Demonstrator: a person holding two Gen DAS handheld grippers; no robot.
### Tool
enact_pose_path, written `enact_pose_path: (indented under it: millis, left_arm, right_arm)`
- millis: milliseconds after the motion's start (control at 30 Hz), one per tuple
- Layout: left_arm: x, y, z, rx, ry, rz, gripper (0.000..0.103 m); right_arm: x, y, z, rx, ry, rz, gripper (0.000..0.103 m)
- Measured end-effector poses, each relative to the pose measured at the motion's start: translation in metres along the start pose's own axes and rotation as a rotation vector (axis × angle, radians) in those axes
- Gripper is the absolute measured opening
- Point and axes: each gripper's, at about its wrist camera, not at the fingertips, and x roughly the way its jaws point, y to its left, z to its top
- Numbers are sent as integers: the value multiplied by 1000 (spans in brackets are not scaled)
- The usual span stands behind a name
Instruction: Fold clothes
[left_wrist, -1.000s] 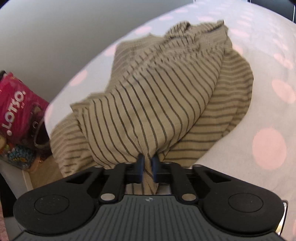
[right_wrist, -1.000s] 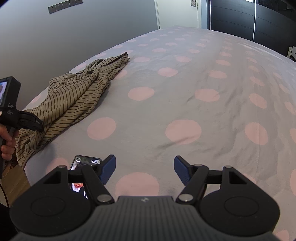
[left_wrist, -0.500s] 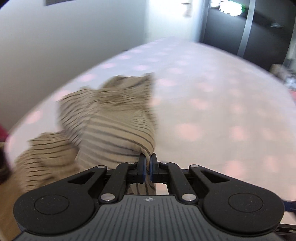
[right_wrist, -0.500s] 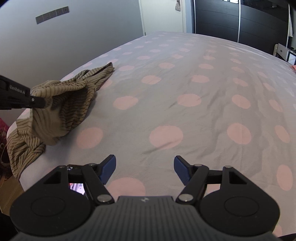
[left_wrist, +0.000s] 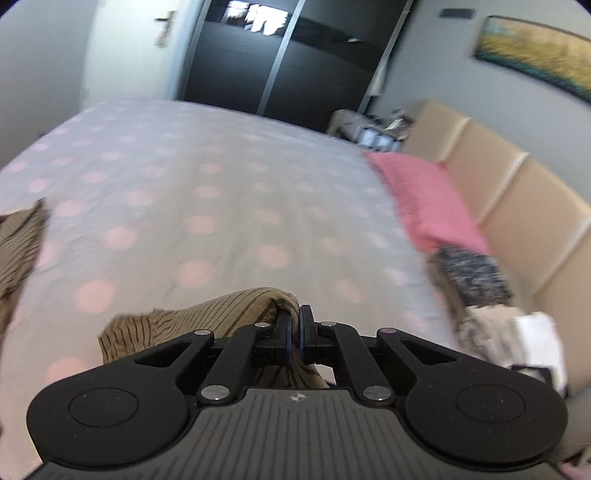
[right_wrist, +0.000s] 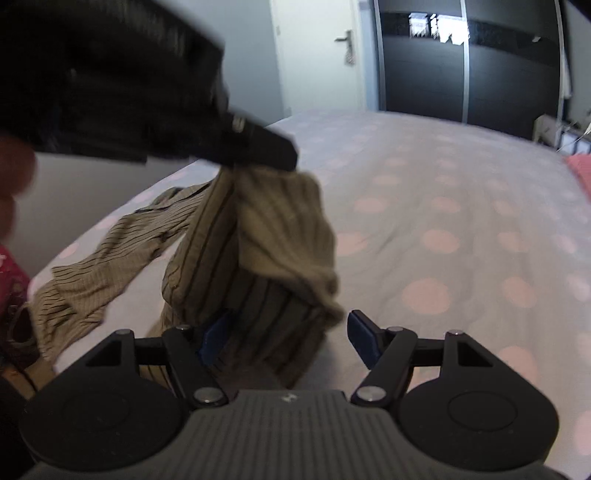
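A tan shirt with thin dark stripes (right_wrist: 258, 251) hangs from my left gripper (left_wrist: 294, 332), which is shut on a bunched fold of it (left_wrist: 236, 314). In the right wrist view the left gripper (right_wrist: 258, 147) holds the shirt lifted above the bed, and the rest trails down to the bed's left edge (right_wrist: 103, 266). My right gripper (right_wrist: 291, 336) is open, and the hanging cloth drapes between its blue pads (right_wrist: 364, 338).
The bed has a grey cover with pink dots (left_wrist: 229, 192). A pink pillow (left_wrist: 428, 199) and a beige padded headboard (left_wrist: 517, 206) lie at the right. A dark wardrobe (right_wrist: 465, 66) and a white door (right_wrist: 321, 59) stand behind the bed.
My left gripper has lifted the shirt and swung it right, over the bed and in front of the right gripper. The right gripper has stayed open.
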Motion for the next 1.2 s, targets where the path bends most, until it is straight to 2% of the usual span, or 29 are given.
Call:
enact_pose_path:
  millis: [67,133,200,267,333,433,600,667,700,767,833,867,933,967,1067,1200]
  left_arm:
    - [-10,-15,5,17,-30,-67,2]
    - [-20,-28,8,39,-60,-93,2]
    - [-22,-33,9,50,-79,-97,2]
    - [-24,-36,9,53,-92,-98,2]
    - [-23,-34,8,49,-87,-83,2]
    - [-16,-28,2,40,-55,-48,2]
    - [35,-4,-30,-7,121,39,2]
    - [54,-1,-51,7,180,131,2]
    - [62,0,-60,16,203,178,2]
    - [75,5,-78,14,240,255,2]
    - [82,9,-93,3,281,322,2]
    - [85,10,-99,6,293,356,3]
    - [86,8,-109,31,293,414,3]
    - [85,5,-113,44,284,430,7]
    - [75,-5,-121,70,231,444,27]
    - [77,-27,-133,113,161,428,43]
  right_arm:
    - [-11,-5,3,-15,-25,-71,66]
    - [-26,-14,7,-5,-45,-111,31]
    - [-43,-23,12,7,-66,-153,16]
    - [-60,-32,16,21,-90,-201,9]
    - [-73,-40,22,37,-98,-222,8]
    - [-76,-50,26,47,-33,-192,9]
    - [-47,-53,8,-23,173,-184,12]
    - [-42,-51,-5,-68,218,-181,21]
    - [-43,-54,-11,-86,224,-177,29]
    - [-50,-66,-23,-107,221,-174,31]
    - [-55,-80,-36,-111,228,-176,41]
    - [-55,-88,-40,-106,243,-178,42]
    - [-45,-104,-51,-97,272,-196,48]
    - [-38,-114,-56,-89,281,-215,50]
    - [-25,-137,-74,4,317,-240,57]
    - [-12,-146,-85,167,345,-164,67]
